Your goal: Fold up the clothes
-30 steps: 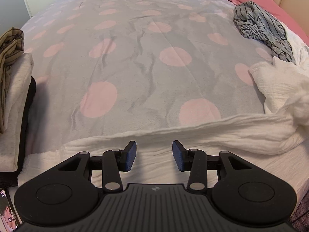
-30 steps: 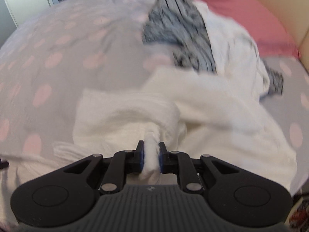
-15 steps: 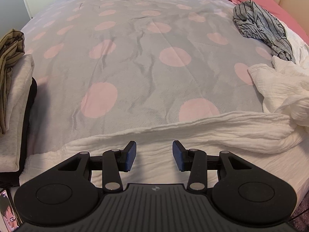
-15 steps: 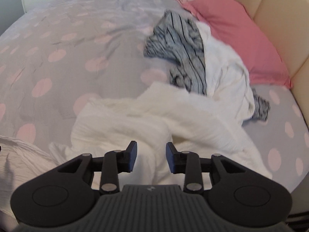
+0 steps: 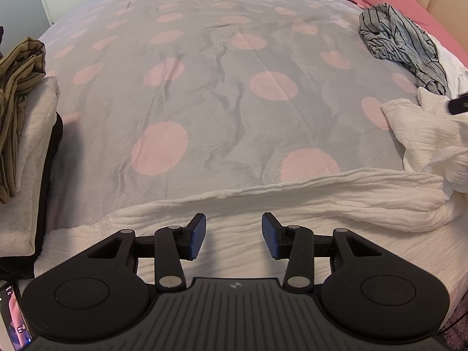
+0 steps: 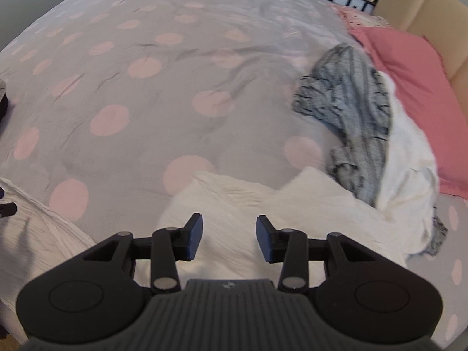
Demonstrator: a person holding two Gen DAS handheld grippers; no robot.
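Observation:
A white crinkled garment (image 5: pixel 336 204) lies along the near edge of the bed, bunched up at its right end (image 5: pixel 433 134). My left gripper (image 5: pixel 233 235) is open and empty, just above the garment's flat near part. My right gripper (image 6: pixel 228 241) is open and empty above the bunched white cloth (image 6: pixel 263 204). A tip of the right gripper shows at the right edge of the left wrist view (image 5: pixel 459 103).
The bed has a grey cover with pink dots (image 5: pixel 219 87). A grey striped garment (image 6: pixel 351 111) lies on another white cloth (image 6: pixel 409 158) by a pink pillow (image 6: pixel 409 67). Folded beige and olive striped clothes (image 5: pixel 20 111) are stacked at the left. A phone (image 5: pixel 14 318) is at the bottom left.
My right gripper was shut on the white cloth, let it go, opened wider and lifted back from it. The bunched cloth settled on the bed. My left gripper stayed open and nearly still.

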